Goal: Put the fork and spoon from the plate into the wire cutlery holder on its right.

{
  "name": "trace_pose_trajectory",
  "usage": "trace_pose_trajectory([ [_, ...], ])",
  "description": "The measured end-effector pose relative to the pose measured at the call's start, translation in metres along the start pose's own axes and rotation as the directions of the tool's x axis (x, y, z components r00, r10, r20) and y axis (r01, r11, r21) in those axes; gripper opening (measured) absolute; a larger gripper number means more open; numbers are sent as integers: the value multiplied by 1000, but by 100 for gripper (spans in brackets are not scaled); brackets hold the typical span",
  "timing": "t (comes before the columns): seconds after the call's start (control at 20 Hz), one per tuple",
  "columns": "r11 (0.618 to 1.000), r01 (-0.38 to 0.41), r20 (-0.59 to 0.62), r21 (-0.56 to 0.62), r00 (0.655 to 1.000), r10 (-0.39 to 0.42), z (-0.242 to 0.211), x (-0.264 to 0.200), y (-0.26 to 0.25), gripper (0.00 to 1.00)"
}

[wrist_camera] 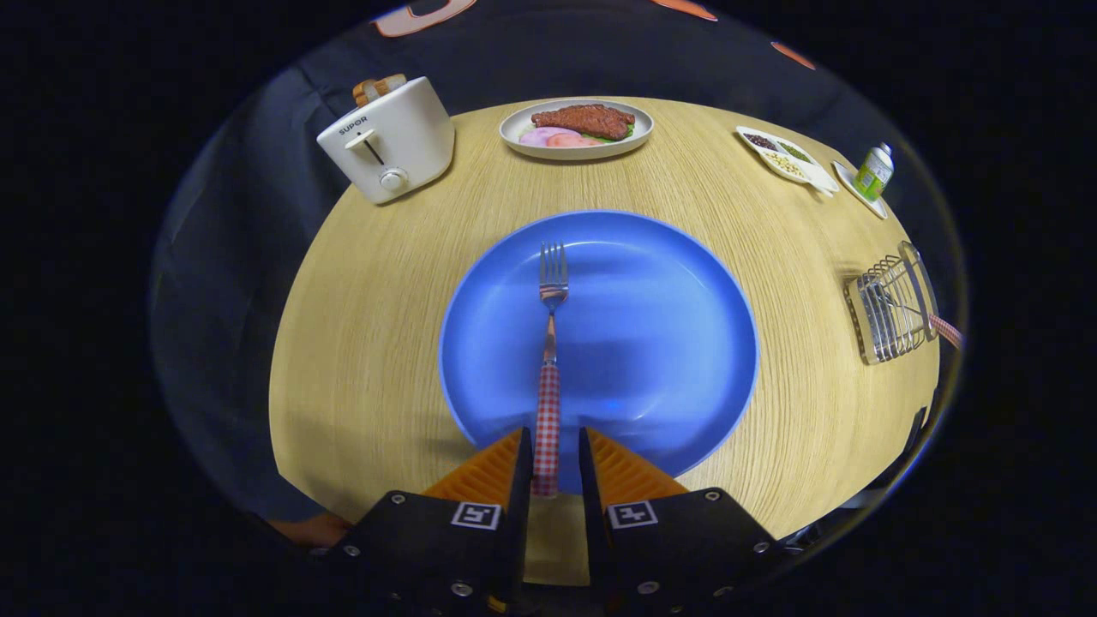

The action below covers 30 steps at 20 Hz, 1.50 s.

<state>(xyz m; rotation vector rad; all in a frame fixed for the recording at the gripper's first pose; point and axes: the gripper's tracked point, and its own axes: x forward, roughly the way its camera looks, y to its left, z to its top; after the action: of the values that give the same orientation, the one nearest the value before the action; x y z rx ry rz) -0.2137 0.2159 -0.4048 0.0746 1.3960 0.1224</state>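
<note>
1. Centrally, a large blue plate (pixel 651 343) was seen on a round, light wooden table (pixel 368 326), just ahead of the gripper (pixel 548 458).
2. A fork (pixel 549 360) with a red-and-white checked handle was laid on the plate, its tines pointed away from the gripper and its handle run back over the plate's near rim.
3. The end of the fork's handle was found between the two orange-backed fingers (pixel 518 463), which were set close on either side of it.
4. Whether both fingers were pressed on the handle could not be told; a thin gap seemed to be left at each side, so the jaws were taken as narrowed around the handle rather than firmly clenched.
5. The wire cutlery holder (pixel 891 313) was placed well to the right of the plate, near the table's edge.
6. A red-checked handle (pixel 947 330) was seen sticking out of the holder's far side; the utensil it belonged to could not be made out.
7. A white toaster (pixel 390 141) with bread in its slots was stood beyond the plate to the left.
8. A white dish of meat and sliced food (pixel 576 127) was set at the far side of the table.
9. A divided condiment tray (pixel 784 154) and a small green-labelled bottle (pixel 874 170) were placed at the far right.
</note>
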Motion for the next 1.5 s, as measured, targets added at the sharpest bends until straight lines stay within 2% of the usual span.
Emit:
trace_pose_trajectory([
  [0.25,1000,14,21,-1,1000,-13,3,5,-6,13],
  [0.45,1000,7,19,3,1000,-7,3,-6,-13,10],
  [0.65,1000,15,53,-3,998,-15,18,-38,-37,10],
  [1.0,993,113,85,-18,990,-111,36,-101,-133,9],
  [1.25,984,178,22,11,984,-178,32,-133,-215,10],
  [1.5,981,196,-55,12,979,-195,29,-152,-272,10],
])
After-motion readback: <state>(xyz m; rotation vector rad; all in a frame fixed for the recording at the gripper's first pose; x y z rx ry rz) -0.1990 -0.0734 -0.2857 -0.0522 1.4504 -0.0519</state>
